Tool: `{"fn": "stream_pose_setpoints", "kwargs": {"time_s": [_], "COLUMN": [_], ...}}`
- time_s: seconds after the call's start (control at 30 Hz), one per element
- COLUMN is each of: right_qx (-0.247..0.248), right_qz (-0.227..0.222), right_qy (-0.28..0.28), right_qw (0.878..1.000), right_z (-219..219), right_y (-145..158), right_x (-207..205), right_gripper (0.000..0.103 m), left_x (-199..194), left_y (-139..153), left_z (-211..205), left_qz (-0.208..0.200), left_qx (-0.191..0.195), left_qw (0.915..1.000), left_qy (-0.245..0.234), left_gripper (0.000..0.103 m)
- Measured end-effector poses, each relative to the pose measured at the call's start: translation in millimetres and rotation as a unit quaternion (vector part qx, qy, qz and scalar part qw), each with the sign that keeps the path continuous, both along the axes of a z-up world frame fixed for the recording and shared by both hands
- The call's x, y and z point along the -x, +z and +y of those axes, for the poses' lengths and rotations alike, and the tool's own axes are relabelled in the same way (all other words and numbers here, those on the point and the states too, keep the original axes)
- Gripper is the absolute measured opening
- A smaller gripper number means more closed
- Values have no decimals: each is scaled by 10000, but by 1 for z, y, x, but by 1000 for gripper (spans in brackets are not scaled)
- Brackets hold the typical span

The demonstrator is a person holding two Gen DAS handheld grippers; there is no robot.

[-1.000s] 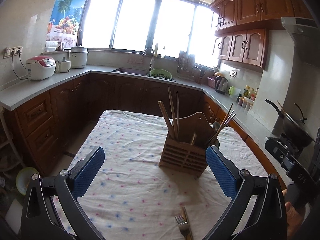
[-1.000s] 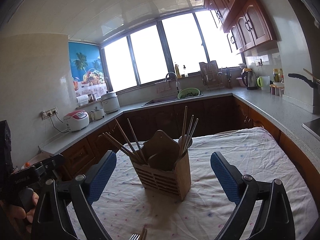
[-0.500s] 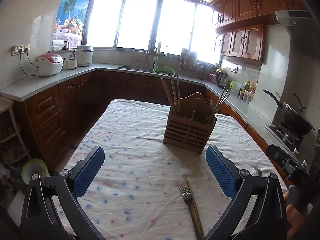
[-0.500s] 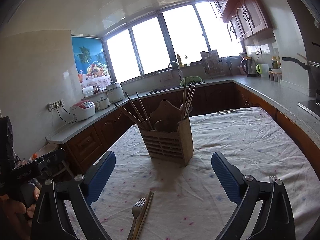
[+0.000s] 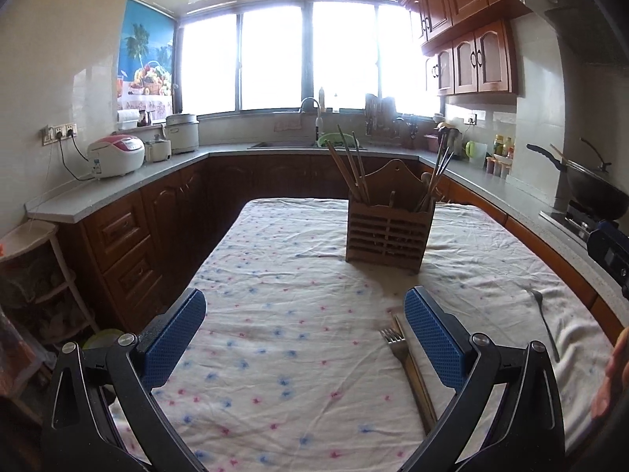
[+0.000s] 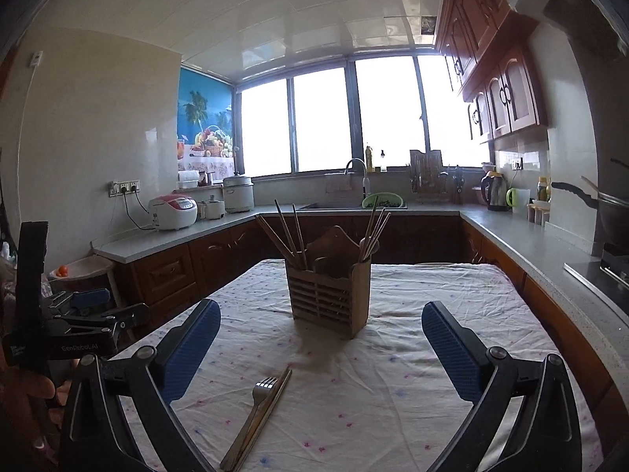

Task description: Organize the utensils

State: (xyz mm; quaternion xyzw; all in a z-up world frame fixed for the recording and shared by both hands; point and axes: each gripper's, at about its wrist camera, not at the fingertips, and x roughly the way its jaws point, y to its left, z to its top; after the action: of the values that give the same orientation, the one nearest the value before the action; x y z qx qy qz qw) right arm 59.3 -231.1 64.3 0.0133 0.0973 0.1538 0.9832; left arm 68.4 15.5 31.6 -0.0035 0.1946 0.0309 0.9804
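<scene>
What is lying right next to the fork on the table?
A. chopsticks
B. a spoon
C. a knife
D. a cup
A: the fork lies flat on the cloth with a pair of wooden chopsticks lying along its side, touching it.

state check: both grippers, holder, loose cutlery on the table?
left gripper: open, nothing between the pads
right gripper: open, jaws have just been opening, nothing between them
wooden holder: upright on the cloth, chopsticks sticking out
fork: flat on the cloth, beside the chopsticks
chopsticks: flat on the cloth
spoon: flat on the cloth, apart from the fork, nearer the right table edge
</scene>
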Motion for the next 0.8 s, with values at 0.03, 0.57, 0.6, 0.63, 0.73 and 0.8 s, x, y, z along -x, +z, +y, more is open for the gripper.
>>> {"fn": "stream_pose_setpoints", "kwargs": {"time_s": [0.03, 0.57, 0.6, 0.63, 0.73, 0.8], "right_qx": [51, 84, 50, 23, -15, -53], "right_qz": [-36, 285, 271, 249, 190, 171], "right_qy": [-51, -270, -311, -363, -460, -473], "right_qw": [10000, 9992, 9991, 9990, 9988, 9987], "right_z": [1, 11, 8, 7, 4, 1], "right_y": [-5, -70, -70, -71, -72, -72], "right_x": [2, 14, 15, 15, 18, 19], "right_gripper": [103, 103, 103, 103, 103, 103], "left_x": [3, 18, 20, 21, 24, 26], "left_y": [-4, -33, -33, -34, -34, -33], "left_z": [-2, -16, -16, -16, -17, -18], "left_qz": [-35, 67, 42, 22, -4, -46], "left_qx": [-15, -174, -176, -171, -172, -174], "left_qw": [10000, 9998, 9998, 9998, 9998, 9998], "left_qy": [38, 97, 106, 103, 70, 43], "left_gripper": [103, 103, 103, 103, 103, 103]}}
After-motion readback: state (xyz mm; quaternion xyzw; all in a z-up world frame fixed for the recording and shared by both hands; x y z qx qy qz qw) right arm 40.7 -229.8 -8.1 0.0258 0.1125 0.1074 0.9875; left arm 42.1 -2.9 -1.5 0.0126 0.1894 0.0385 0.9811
